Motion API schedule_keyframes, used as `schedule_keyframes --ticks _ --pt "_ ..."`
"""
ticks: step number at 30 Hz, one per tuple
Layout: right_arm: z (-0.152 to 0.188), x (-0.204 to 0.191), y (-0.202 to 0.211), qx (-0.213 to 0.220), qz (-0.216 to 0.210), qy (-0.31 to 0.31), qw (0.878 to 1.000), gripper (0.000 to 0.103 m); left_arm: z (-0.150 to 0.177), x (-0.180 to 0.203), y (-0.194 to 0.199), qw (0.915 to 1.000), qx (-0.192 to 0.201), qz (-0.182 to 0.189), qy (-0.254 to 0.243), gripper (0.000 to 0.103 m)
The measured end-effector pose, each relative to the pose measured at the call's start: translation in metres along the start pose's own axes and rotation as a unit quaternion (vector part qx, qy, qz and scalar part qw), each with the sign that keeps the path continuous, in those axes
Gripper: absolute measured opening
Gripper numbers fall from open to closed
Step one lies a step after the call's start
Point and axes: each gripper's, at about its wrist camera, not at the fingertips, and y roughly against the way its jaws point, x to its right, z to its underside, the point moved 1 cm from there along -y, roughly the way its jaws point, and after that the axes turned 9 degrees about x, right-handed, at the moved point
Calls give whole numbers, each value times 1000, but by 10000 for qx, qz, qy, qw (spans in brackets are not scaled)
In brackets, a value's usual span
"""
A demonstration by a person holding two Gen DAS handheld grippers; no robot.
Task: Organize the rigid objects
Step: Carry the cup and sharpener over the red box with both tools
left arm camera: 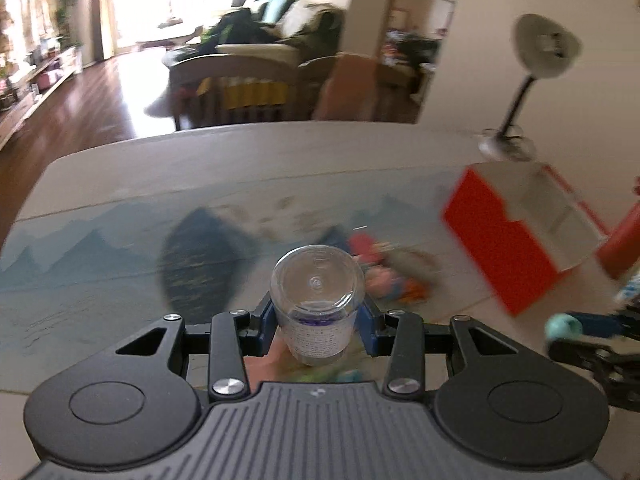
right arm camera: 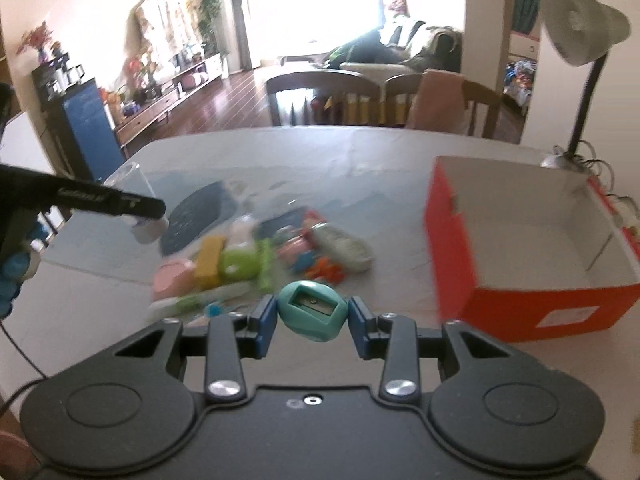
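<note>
table (right arm camera: pixel 280 152) under mountain-print mat (left arm camera: pixel 100 256), red box (right arm camera: pixel 520 248), lamp (right arm camera: pixel 580 40), left jaws pinching bottle (left arm camera: pixel 316 300), right pinching sharpener (right arm camera: pixel 312 312)

A grey desk lamp (right arm camera: pixel 582 24) with a black gooseneck stands at the table's (right arm camera: pixel 280 148) far right corner, its base beside tangled cords. Beyond the table stand 2 wooden chairs (right arm camera: pixel 316 96), one draped with a pink cloth (right arm camera: pixel 440 98). Farther back are a sofa (right arm camera: pixel 404 56) piled with cushions, a blue cabinet (right arm camera: pixel 90 124) and a bright window.
</note>
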Motion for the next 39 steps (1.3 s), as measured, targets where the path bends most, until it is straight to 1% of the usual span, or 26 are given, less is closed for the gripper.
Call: schedule_keyframes --ticks 2,6,10,13,21,27,32,37,39 --pt "-6 17 1 69 91 -23 9999 37 -8 25 -3 9998 2 204 -46 40" --pt "-17 54 0 185 238 -83 9995 37 -21 75 -17 9986 -27 495 -189 40" --pt "-24 92 -4 260 391 -105 9988 37 -32 118 -37 9973 -126 687 -243 40" --pt "-26 120 -13 255 489 -203 9983 37 -40 153 -52 9959 -204 789 -392 40" --pt "-22 182 -33 135 739 -240 9969 37 -57 222 -108 9936 -512 845 -538 40" --pt "-13 218 -54 -120 873 -162 9960 37 -65 265 -153 9912 -771 807 -708 40" --pt "-5 235 -70 -314 975 -40 9947 37 -65 289 -193 9894 -1009 685 -789 40" --pt "1 250 -87 -568 958 49 9938 37 -63 309 -236 9860 -1345 645 -745 40" --pt "3 256 -93 -709 927 30 9932 37 -62 314 -251 9845 -1493 660 -644 40"
